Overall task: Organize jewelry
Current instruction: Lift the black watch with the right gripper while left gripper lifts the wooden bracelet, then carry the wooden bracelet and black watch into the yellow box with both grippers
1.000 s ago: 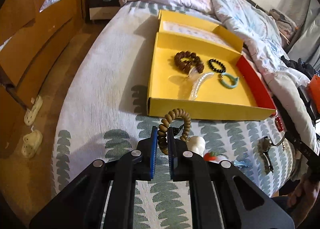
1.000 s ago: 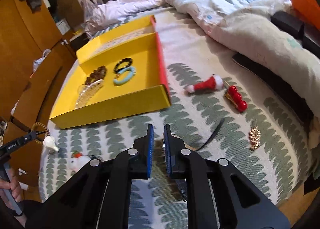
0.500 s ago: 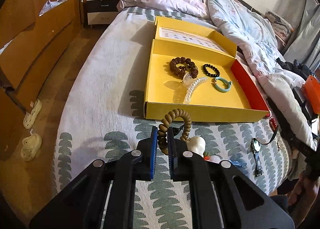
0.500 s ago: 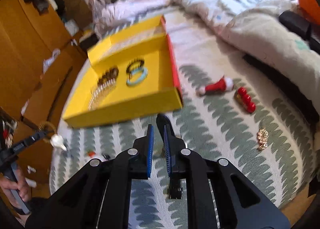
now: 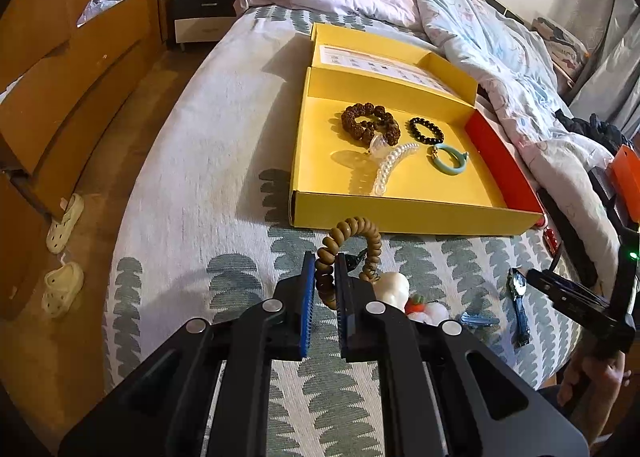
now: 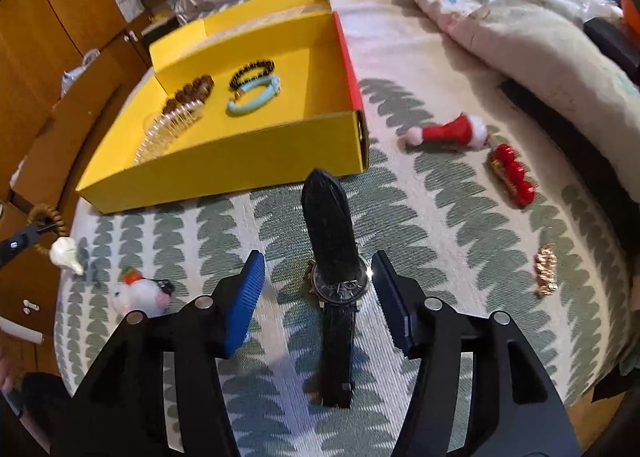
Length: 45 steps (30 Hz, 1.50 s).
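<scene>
My left gripper (image 5: 323, 281) is shut on a brown coil bracelet (image 5: 352, 233) with a white pendant (image 5: 394, 287), held just above the bed in front of the yellow box (image 5: 400, 219). My right gripper (image 6: 318, 277) is low over the bed and its jaws are opening. A black-strapped watch (image 6: 340, 281) lies on the cover between the blue pads (image 6: 244, 297), which do not touch it. Inside the box (image 6: 224, 173) lie a brown bead bracelet (image 5: 370, 123), a black bead bracelet (image 5: 426, 129), a teal bracelet (image 5: 450, 163) and a clear hair claw (image 5: 384, 167).
Loose on the leaf-patterned cover: a Santa-hat clip (image 6: 448, 133), a red bead clip (image 6: 514, 177), a gold piece (image 6: 546, 269), a white plush clip (image 6: 138, 293) and a blue clip (image 5: 478, 321). A rumpled duvet (image 6: 520, 29) borders the right; wardrobes and slippers (image 5: 64, 289) are on the left.
My right gripper has sunk toward the bed and its jaws have spread, letting go of the watch, which now lies on the cover. The left gripper has kept still with the coil bracelet.
</scene>
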Motion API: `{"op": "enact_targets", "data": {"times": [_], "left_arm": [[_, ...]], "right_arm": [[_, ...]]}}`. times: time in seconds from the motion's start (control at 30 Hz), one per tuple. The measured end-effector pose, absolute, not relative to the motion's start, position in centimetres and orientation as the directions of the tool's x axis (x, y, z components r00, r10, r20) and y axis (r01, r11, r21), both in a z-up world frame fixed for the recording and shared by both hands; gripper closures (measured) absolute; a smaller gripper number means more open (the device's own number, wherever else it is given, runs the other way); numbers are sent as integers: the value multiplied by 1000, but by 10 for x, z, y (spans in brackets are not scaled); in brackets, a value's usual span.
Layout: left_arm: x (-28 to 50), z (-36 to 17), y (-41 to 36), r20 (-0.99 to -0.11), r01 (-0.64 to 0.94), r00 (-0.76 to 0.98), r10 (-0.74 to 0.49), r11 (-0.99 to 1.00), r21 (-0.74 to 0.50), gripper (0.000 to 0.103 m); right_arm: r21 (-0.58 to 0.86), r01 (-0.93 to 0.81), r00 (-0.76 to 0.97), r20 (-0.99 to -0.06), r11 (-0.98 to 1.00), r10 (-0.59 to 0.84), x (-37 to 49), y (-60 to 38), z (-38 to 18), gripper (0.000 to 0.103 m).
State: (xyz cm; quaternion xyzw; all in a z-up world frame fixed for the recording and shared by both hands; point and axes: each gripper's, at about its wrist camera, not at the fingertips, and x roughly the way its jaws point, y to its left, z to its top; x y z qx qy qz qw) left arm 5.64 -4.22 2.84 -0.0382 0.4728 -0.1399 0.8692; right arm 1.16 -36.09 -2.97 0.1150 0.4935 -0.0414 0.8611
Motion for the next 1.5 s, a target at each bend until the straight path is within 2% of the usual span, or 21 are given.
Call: {"op": "enact_targets", "data": {"times": [0.1,0.37,0.47,0.5,0.53,0.6,0.7,1.1,1.5], "left_arm": [[56,27,-44,-814,210,508,-280,957,-198,94],[56,26,-44,-816,211,505,-280,957,-198,94],[54,27,-44,-817,213,503,-284,956,-202,94],[55,27,-43,-815,214,504,-287,955,-204,94],[53,28,-44,-813,218,505,-289,954,-204,94],[52,28,-43,-811,218,509,-288,955,-202,94],[52,28,-42,-814,213,505,-287,955,-205,94],[54,34,-42,-806,215,511,-299,952,-217,94],[77,56,-54,-798,222,520,-303,951,-217,94]], "right_arm": [[92,205,489,-872,974,-20,23,-358,-39,44],[66,231,430,-902,971,-41,17,-362,-61,44],[30,236,416,-906,971,-73,21,-358,-64,50],[21,234,415,-906,972,-80,22,-356,-64,57],[15,233,416,-905,972,-86,23,-354,-64,60],[-10,230,418,-902,973,-108,22,-350,-62,61],[42,241,433,-899,970,-69,19,-355,-59,61],[192,212,602,-798,958,27,-5,-360,8,61],[188,107,692,-720,976,62,37,-338,89,61]]}}
